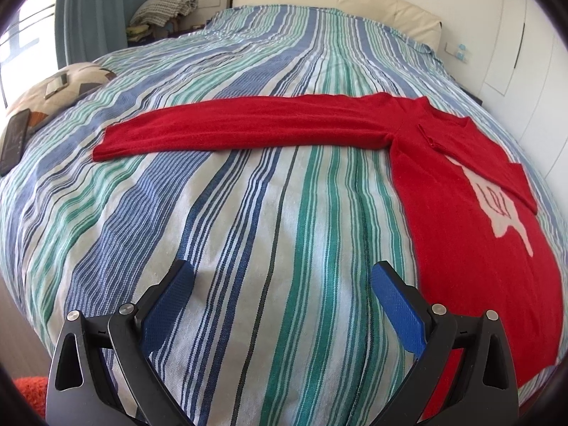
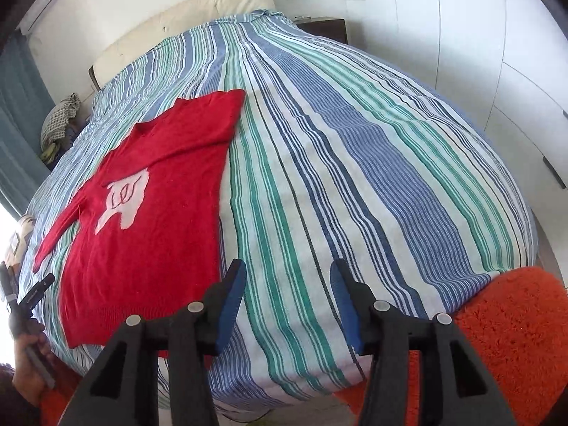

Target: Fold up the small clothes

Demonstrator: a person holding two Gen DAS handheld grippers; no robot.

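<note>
On the striped bed (image 1: 248, 213) lies a red sweater (image 1: 461, 213); both claws gape empty.

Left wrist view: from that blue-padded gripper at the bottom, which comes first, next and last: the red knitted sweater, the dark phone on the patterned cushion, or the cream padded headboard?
1. Red knitted sweater, on the right, its hem beside the left gripper.
2. Dark phone, far left on the patterned cushion.
3. Cream padded headboard, at the top, across the striped bed.

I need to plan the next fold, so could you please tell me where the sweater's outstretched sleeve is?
In the left wrist view the sleeve lies flat across the striped bed, reaching left from the sweater toward the pillow.
</note>
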